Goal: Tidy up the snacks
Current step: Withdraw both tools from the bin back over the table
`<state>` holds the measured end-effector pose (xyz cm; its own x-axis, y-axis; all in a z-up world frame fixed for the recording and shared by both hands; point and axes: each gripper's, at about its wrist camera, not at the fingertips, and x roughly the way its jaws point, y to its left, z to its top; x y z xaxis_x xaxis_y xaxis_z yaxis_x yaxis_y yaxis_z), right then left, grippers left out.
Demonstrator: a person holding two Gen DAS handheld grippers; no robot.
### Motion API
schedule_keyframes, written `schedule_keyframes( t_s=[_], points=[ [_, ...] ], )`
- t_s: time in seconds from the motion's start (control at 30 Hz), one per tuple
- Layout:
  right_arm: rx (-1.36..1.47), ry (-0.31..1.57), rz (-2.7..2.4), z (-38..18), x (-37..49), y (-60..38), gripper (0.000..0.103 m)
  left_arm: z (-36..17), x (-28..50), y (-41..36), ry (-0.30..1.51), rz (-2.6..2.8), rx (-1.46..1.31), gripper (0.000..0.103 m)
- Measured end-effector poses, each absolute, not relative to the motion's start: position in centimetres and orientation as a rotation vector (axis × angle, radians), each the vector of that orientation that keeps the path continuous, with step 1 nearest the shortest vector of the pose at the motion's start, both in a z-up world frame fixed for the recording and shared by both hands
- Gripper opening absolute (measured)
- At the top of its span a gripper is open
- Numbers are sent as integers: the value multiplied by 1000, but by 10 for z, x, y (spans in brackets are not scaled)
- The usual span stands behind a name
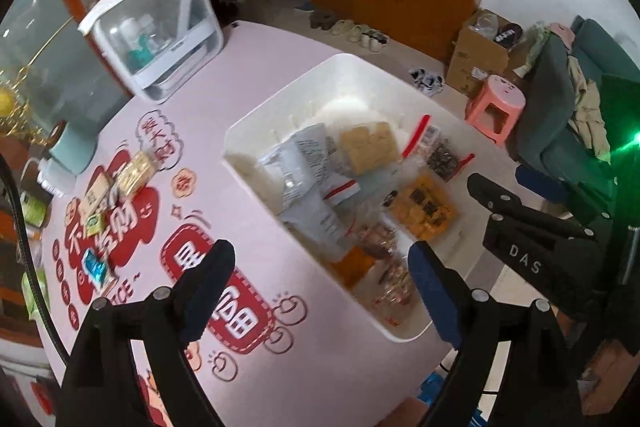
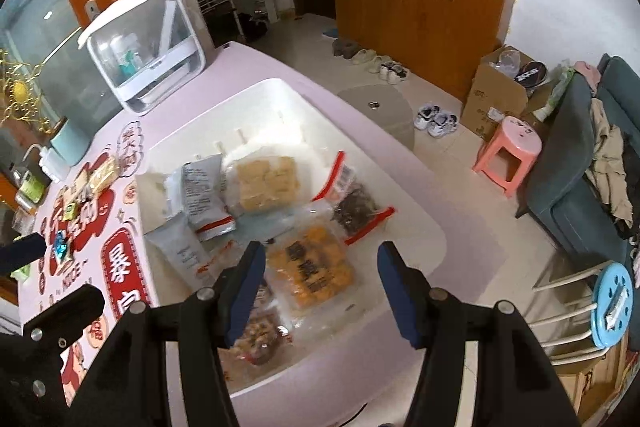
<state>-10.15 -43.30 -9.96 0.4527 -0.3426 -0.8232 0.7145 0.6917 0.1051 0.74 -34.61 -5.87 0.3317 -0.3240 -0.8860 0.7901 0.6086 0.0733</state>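
Both pairs of jaws stand spread with nothing between them. The right gripper [image 2: 320, 291] hangs over the near end of the white bin [image 2: 420, 219], right above the orange snack bag [image 2: 316, 267]; the left gripper [image 1: 320, 291] hovers at the bin's near left rim. The bin sits toward the table's right edge and holds most packets: grey pouches [image 2: 200, 199], a clear pack of square biscuits [image 2: 266, 183], a red-edged zip bag [image 2: 356, 207]. A few small snacks [image 1: 132, 175] lie loose near the table's [image 1: 248, 75] left edge. These look light, crinkly and slippery, the biscuits probably brittle; pinching a sealed edge seems safest.
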Motion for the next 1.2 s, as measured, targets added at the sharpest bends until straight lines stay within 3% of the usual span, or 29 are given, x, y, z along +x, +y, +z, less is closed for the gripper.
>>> schedule_keyframes(
  t_s=[0.23,0.5,0.87,1.2],
  points=[
    [442,869,-596,-90,-78,-407,59,-51,22,-300,980,-675,499,95],
    [365,867,-473,-76,-40,-367,59,-50,52,-224,995,-521,430,95],
    [225,888,-305,-55,55,-313,59,-48,145,-82,1018,-178,294,96],
    [123,888,-172,-34,166,-284,59,-31,236,-18,993,-38,241,96]
  ],
)
